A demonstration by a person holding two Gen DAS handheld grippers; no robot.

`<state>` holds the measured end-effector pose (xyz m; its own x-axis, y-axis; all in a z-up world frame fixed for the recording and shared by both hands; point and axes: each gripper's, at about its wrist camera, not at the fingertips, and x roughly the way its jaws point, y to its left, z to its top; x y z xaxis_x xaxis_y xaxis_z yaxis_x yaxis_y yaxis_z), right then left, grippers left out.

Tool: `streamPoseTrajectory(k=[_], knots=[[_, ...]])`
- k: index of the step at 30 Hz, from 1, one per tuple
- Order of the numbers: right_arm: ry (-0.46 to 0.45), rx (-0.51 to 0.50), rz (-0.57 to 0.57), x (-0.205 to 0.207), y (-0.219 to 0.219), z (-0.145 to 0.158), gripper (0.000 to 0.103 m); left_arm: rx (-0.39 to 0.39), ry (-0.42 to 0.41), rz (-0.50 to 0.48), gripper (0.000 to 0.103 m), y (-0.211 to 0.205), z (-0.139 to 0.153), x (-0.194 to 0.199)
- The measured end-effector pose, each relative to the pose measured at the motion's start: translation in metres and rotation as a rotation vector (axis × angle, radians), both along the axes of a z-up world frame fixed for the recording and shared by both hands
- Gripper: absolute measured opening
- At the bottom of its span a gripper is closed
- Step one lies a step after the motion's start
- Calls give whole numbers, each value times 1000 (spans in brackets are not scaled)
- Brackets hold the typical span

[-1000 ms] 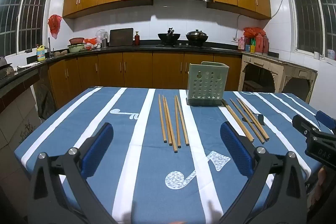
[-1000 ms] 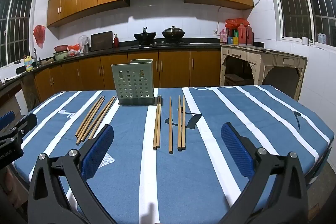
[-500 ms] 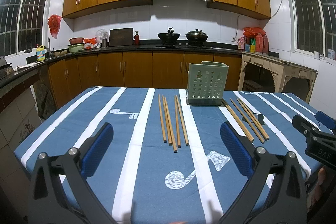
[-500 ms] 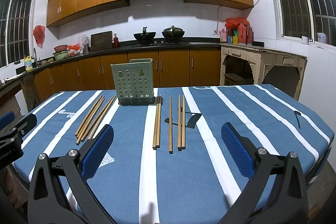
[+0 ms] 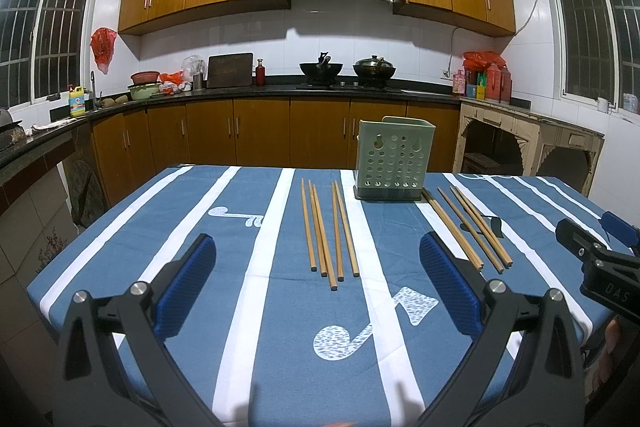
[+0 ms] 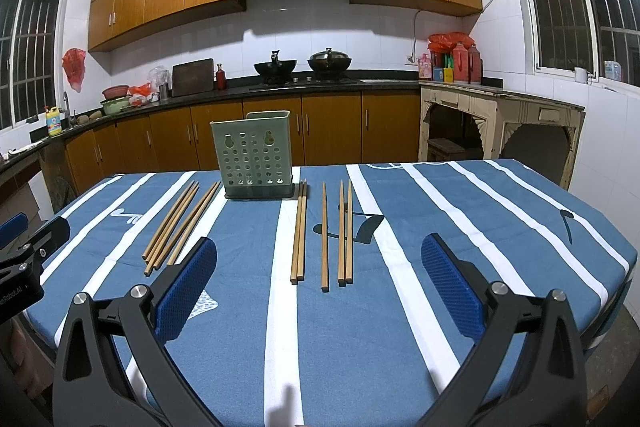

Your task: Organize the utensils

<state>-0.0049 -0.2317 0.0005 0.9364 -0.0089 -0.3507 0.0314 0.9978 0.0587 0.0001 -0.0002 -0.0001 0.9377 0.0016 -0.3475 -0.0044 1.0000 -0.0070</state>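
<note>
A pale green perforated utensil holder (image 5: 394, 165) (image 6: 256, 161) stands upright at the far side of the blue striped table (image 5: 160, 227) (image 6: 500, 227). Two groups of wooden chopsticks lie flat before it: a left group (image 5: 328, 231) (image 6: 180, 223) and a right group (image 5: 466, 227) (image 6: 324, 235). My left gripper (image 5: 317, 239) hovers open over the near table edge, nothing between its blue pads (image 5: 188, 279). Open and empty too, my right gripper (image 6: 318, 243) faces the right group. Each gripper shows at the edge of the other's view: the right gripper (image 5: 596, 259), the left gripper (image 6: 28, 255).
Behind the table runs a kitchen counter (image 5: 280, 89) with wooden cabinets, a wok and a lidded pot on the stove. A pale side table (image 6: 500, 107) stands at the right wall. Windows flank both sides.
</note>
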Motion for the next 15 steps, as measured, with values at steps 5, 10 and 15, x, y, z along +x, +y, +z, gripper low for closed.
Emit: streamPoseTrajectory(k=[5, 10, 15], knots=[[0, 0, 0, 0, 0, 0, 101, 0, 0, 0, 99, 0, 0, 0], [1, 1, 0, 0, 0, -1, 101, 0, 1, -1, 99, 0, 0, 0], [2, 1, 0, 1, 0, -1, 101, 0, 1, 0, 99, 0, 0, 0]])
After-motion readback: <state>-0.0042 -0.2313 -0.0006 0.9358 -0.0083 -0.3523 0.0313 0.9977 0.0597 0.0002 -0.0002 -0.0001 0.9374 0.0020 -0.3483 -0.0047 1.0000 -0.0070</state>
